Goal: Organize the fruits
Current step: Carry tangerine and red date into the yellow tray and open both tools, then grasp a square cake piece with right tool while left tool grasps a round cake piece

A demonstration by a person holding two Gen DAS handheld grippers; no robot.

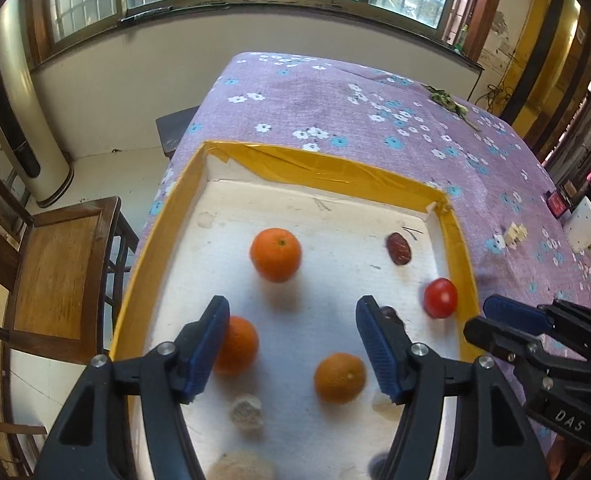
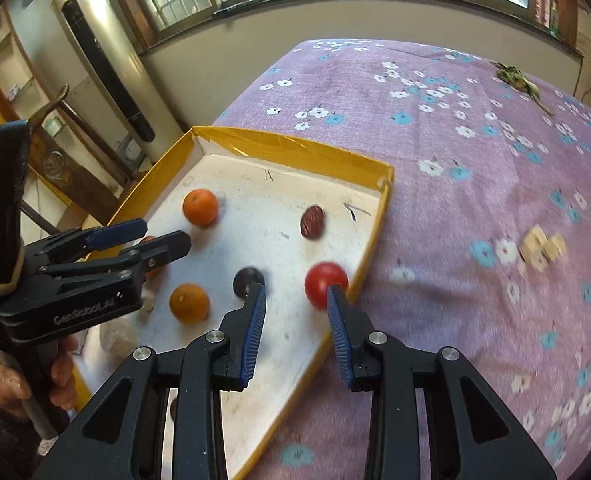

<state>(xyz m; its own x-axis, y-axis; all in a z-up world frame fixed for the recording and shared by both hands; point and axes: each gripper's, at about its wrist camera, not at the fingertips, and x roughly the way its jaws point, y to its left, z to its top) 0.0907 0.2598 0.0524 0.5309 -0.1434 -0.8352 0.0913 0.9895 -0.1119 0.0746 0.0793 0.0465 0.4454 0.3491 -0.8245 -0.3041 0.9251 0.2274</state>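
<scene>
Both tools hang above the yellow-rimmed tray (image 1: 163,240) on the desk (image 2: 475,160), which is covered with a purple flowered cloth, and neither grips anything. The left hand-held gripper (image 1: 293,344) has its jaws spread wide, with bare white tray floor between them; the near orange (image 1: 339,378) lies loose just below the gap, a second orange (image 1: 237,344) sits half hidden behind the left finger, and a third orange (image 1: 275,255) rests farther up the tray. The right hand-held gripper (image 2: 295,336) stands with its jaws parted by a narrower gap, empty — the red tomato (image 2: 326,285) sits just beyond its right fingertip, close against the tray's right wall, and a dark round fruit (image 2: 248,278), perhaps a plum, sits beyond the left fingertip. A red date (image 2: 312,222) lies alone near the far right corner. The step in hand looks like a release and retreat ahead of the next pick, so the sensible course is to lift straight clear of the round fruit, which would likely roll at a nudge. For a next grasp, I would spread the jaws wider than the fruit, come down centred over it and close gently — the tomato is soft and its place by the wall leaves little finger room. Blurred pale objects at the near tray edge cannot be identified.
</scene>
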